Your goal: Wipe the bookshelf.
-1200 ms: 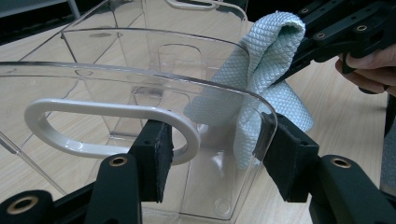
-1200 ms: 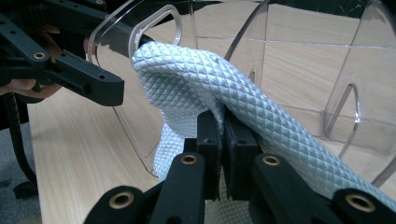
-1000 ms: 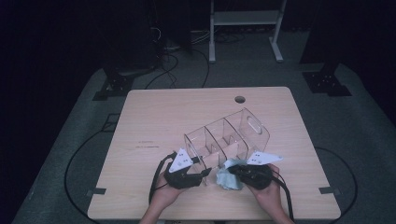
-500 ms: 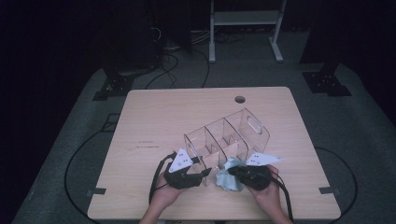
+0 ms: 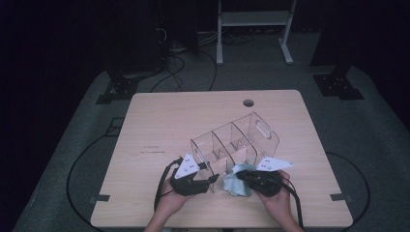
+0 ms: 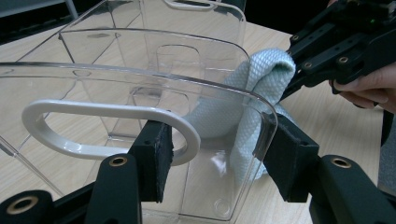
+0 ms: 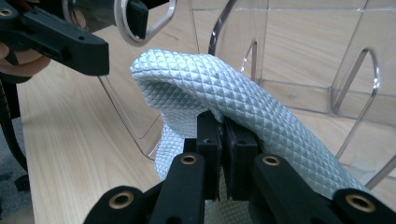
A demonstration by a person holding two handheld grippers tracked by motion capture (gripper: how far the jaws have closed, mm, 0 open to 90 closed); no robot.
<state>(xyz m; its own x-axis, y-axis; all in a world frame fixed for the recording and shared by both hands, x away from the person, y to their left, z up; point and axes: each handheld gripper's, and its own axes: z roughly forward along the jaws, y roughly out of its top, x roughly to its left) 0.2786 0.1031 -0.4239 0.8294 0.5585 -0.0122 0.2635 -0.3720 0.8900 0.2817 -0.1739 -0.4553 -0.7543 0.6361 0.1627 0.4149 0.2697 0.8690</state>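
both hand-held grippers sit at the near edge of the table, at about six o'clock in the high view. right gripper (image 7: 219, 135), black with a grey three-cornered plate on top, has its jaws clenched tight on a fold of pale blue, diamond-textured cleaning cloth (image 7: 224, 93); the cloth bulges up over the pads and hangs down on both sides of them. in the high view this gripper (image 5: 244, 176) points toward nine o'clock, with the cloth (image 5: 235, 182) bunched against the near end of the clear plastic organiser bin with dividers (image 5: 234, 142).

left gripper (image 6: 215, 158) is closed on the bin's near end wall (image 6: 140, 84): one pad presses beside the white oval handle cut-out (image 6: 102, 126), the other presses on the rounded outer corner of that wall. in the high view it (image 5: 212, 176) lies at about seven o'clock, pointing toward three o'clock, with the person's left hand (image 5: 170, 200) behind it.

the bin runs from the grippers away toward one o'clock, resting on the light wooden table (image 5: 159, 121), which has a round cable hole (image 5: 248, 103) near its far edge at twelve o'clock. beyond lie grey carpet (image 5: 87, 135), loose black cables (image 5: 188, 67) and white metal frame legs (image 5: 254, 29) in a dark room.
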